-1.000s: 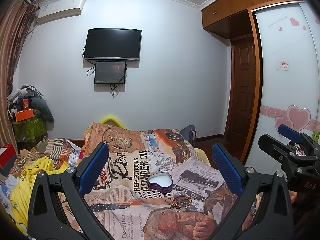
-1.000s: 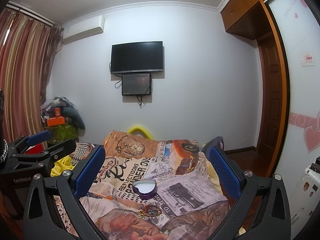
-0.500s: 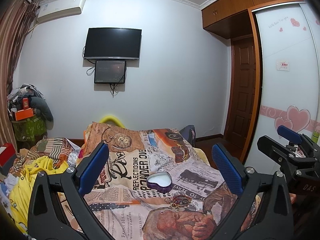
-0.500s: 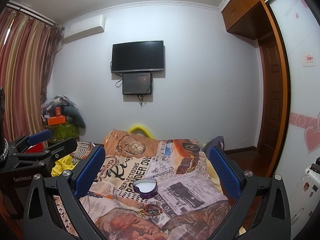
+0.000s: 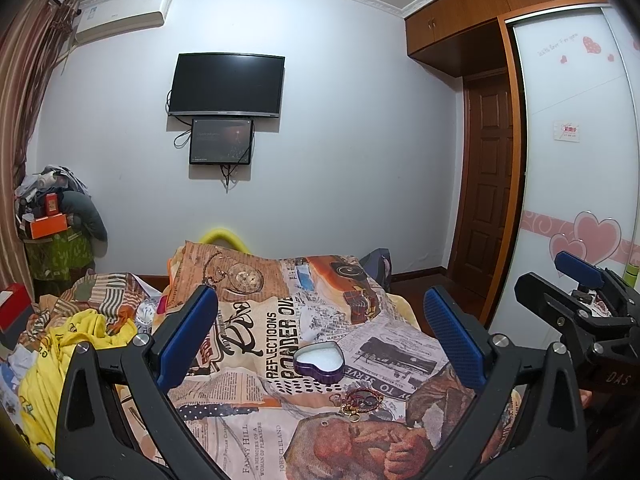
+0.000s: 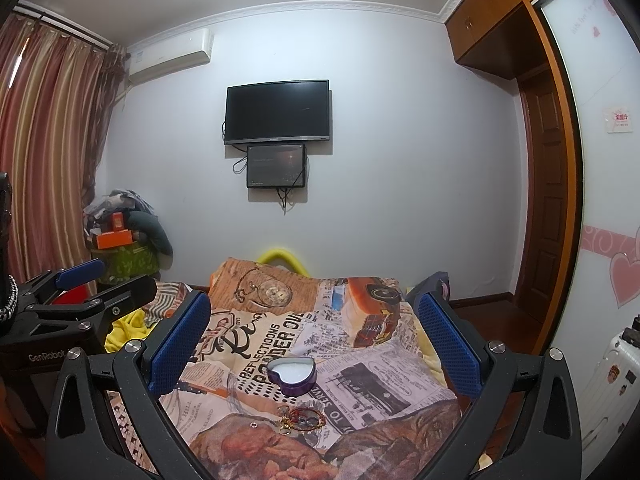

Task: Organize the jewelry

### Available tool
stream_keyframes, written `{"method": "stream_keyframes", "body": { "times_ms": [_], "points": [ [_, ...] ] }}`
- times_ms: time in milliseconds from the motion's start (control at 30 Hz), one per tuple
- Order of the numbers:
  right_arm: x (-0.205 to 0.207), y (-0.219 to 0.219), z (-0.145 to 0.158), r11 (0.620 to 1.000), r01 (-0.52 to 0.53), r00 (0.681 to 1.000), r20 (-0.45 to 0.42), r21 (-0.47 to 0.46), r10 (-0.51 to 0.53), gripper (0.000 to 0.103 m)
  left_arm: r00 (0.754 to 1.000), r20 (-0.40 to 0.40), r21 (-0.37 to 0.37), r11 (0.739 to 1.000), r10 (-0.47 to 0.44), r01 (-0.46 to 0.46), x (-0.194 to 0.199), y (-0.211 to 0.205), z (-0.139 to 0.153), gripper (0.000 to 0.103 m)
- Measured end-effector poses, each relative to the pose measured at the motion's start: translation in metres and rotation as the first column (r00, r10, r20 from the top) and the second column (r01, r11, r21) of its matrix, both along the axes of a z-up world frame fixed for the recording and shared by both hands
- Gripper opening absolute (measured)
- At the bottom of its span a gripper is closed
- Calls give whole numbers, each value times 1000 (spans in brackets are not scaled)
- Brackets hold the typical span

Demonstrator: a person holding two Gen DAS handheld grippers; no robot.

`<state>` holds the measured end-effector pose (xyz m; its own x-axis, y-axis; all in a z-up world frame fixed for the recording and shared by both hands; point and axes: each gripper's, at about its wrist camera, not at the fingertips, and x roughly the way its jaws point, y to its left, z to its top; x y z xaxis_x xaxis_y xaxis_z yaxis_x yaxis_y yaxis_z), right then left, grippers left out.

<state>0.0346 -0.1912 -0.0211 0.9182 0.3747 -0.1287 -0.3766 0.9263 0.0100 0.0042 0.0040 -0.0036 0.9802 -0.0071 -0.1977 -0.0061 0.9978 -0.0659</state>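
A purple heart-shaped tin [image 5: 319,361] with a white inside lies open on the printed bedspread [image 5: 256,344]; it also shows in the right wrist view [image 6: 291,373]. Just in front of it lies a small heap of jewelry [image 5: 357,397], red cord and gold rings, also in the right wrist view [image 6: 303,417]. A single small ring [image 6: 253,425] lies to its left. My left gripper [image 5: 320,336] is open and empty above the bed. My right gripper [image 6: 316,340] is open and empty, and appears at the right of the left wrist view [image 5: 580,280].
A yellow garment [image 5: 76,340] and crumpled bedding lie at the left of the bed. A cluttered pile with an orange box [image 5: 48,226] stands by the curtain. A television [image 5: 227,85] hangs on the far wall. A wardrobe [image 5: 576,160] and door [image 5: 486,184] stand at the right.
Both views have shifted only slightly; the tin and jewelry sit marginally lower and closer. Both grippers stay open and empty.
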Motion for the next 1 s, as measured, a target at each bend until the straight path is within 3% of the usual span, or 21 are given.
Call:
{"method": "stream_keyframes", "body": {
  "times_ms": [700,1000],
  "points": [
    [9,2,-1,1000,1,1000,-20,-16,-2,103,1000,-30,0,1000,3,-3,11,2,-7,103],
    [31,7,-17,998,20,995,-95,-63,-26,103,990,-140,-20,1000,13,-16,43,17,-30,103]
  ]
}}
